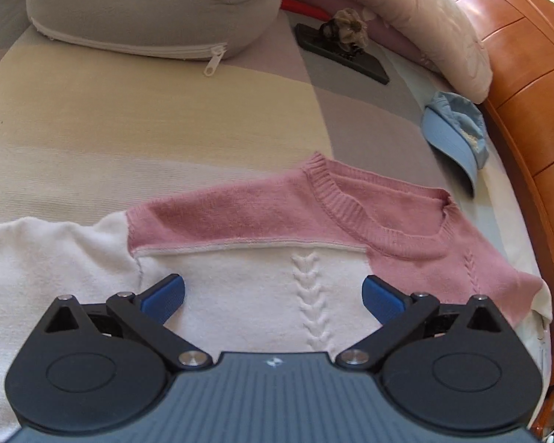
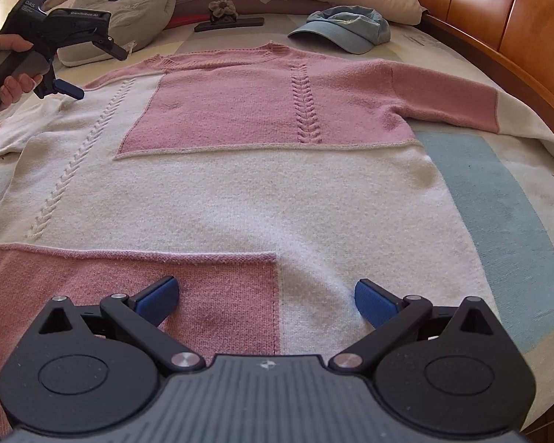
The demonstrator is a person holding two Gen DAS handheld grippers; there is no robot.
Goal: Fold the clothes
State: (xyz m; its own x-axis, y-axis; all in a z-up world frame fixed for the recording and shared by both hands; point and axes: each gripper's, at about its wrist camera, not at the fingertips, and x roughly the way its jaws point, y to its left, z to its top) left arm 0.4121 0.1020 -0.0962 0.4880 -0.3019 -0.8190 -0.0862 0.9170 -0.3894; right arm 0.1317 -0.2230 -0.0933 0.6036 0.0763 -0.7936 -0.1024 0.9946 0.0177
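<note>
Sweater [image 2: 240,170], pink and white knit, lies spread flat on the bed [image 2: 517,203], front up. Right gripper [image 2: 266,297] hovers at the hem with jaws wide apart and empty; bare sheet runs off to the right of them, up to the wooden bed frame [image 2: 517,37]. Left gripper [image 1: 273,291], likewise spread and empty, hangs over the white chest panel just below the collar. Beyond its jaws the bed is open as far as a grey pillow [image 1: 147,7]; a blue cap [image 1: 458,129] sits ahead to the right.
</note>
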